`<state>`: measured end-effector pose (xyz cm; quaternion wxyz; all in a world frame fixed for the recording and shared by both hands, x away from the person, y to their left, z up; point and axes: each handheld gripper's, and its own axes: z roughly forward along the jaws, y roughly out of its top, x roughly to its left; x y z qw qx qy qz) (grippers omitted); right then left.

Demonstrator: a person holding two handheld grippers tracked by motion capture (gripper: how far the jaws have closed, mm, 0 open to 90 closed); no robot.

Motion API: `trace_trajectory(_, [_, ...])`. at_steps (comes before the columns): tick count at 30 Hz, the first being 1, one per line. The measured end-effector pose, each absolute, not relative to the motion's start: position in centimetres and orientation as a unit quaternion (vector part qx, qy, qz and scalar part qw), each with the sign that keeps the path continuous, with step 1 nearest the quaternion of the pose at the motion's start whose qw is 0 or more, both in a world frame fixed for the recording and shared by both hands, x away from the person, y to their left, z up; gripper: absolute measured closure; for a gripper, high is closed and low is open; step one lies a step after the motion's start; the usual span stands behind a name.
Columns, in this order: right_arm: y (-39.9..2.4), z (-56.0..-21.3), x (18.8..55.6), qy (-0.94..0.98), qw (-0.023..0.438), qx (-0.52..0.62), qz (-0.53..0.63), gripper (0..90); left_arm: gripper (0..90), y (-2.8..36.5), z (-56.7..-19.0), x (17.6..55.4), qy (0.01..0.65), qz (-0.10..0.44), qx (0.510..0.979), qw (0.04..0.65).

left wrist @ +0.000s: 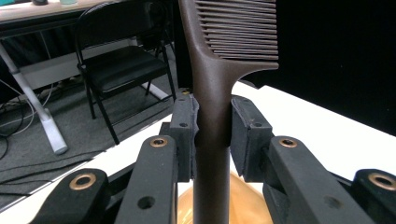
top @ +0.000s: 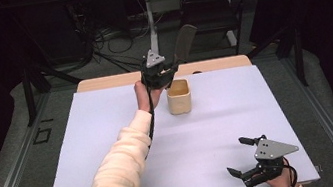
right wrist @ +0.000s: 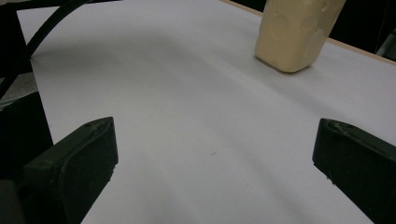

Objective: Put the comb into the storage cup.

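My left gripper (top: 166, 69) is held above the far middle of the white table, shut on the handle of a dark brown comb (top: 184, 43). In the left gripper view the comb (left wrist: 215, 79) stands upright between the two pads (left wrist: 185, 122), teeth at the top. Its lower end hangs over the mouth of a cream-coloured cup (top: 178, 96), which stands just below the gripper. The cup (right wrist: 294, 32) also appears far off in the right gripper view. My right gripper (top: 239, 156) rests low near the table's front right corner, jaws wide apart, nothing between them.
The white table sheet (top: 110, 133) spreads broadly around the cup. A black folding chair (left wrist: 121, 70) and a desk leg (top: 150, 20) stand beyond the far edge. A black cable (right wrist: 42, 37) arcs at the left of the right gripper view.
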<state>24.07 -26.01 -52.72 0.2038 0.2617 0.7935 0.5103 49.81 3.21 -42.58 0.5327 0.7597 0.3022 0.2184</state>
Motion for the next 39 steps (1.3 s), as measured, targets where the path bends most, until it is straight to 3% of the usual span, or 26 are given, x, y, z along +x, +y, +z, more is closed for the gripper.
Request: trace_trajectory(39, [-26.1,-52.7,24.1,0.792,0.204,0.260,0.514,0.0,72.5,2.5,-45.5,50.7,0.309,0.195,0.755,0.545])
